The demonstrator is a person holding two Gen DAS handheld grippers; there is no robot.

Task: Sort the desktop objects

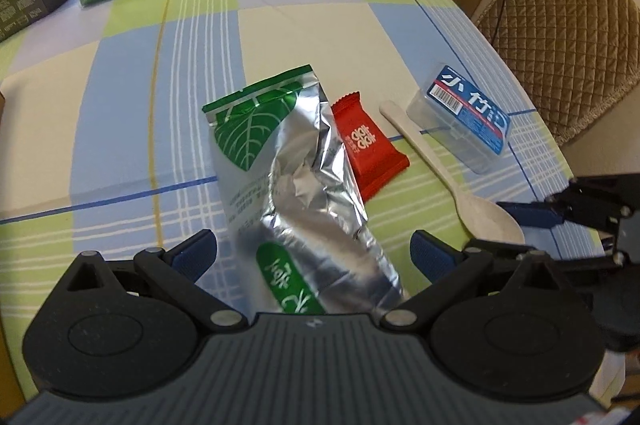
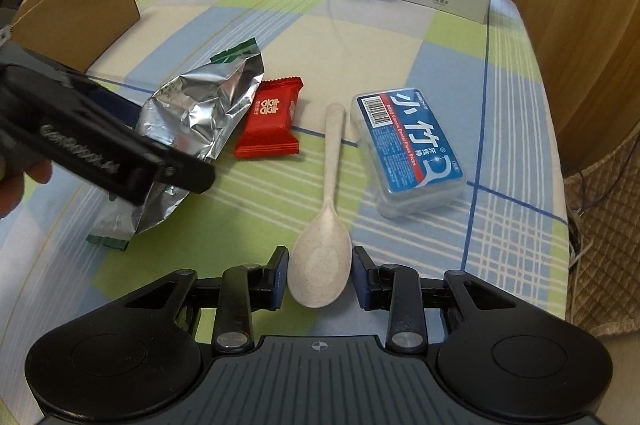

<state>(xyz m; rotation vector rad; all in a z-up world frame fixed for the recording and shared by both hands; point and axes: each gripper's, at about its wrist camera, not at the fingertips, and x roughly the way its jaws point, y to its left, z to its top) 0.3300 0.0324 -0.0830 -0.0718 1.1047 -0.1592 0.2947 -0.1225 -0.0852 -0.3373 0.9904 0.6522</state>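
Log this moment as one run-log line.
left gripper: open, astride foil bag | right gripper: around spoon bowl, contact unclear | red candy, floss box: untouched

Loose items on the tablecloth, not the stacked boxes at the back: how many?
4. Foil bag on the left, red candy packet touching its right edge, pale spoon right of that, blue-labelled floss box farthest right. More may hide under the bag.

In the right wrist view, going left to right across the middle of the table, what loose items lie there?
Foil bag → red candy packet → spoon → blue-labelled floss box.
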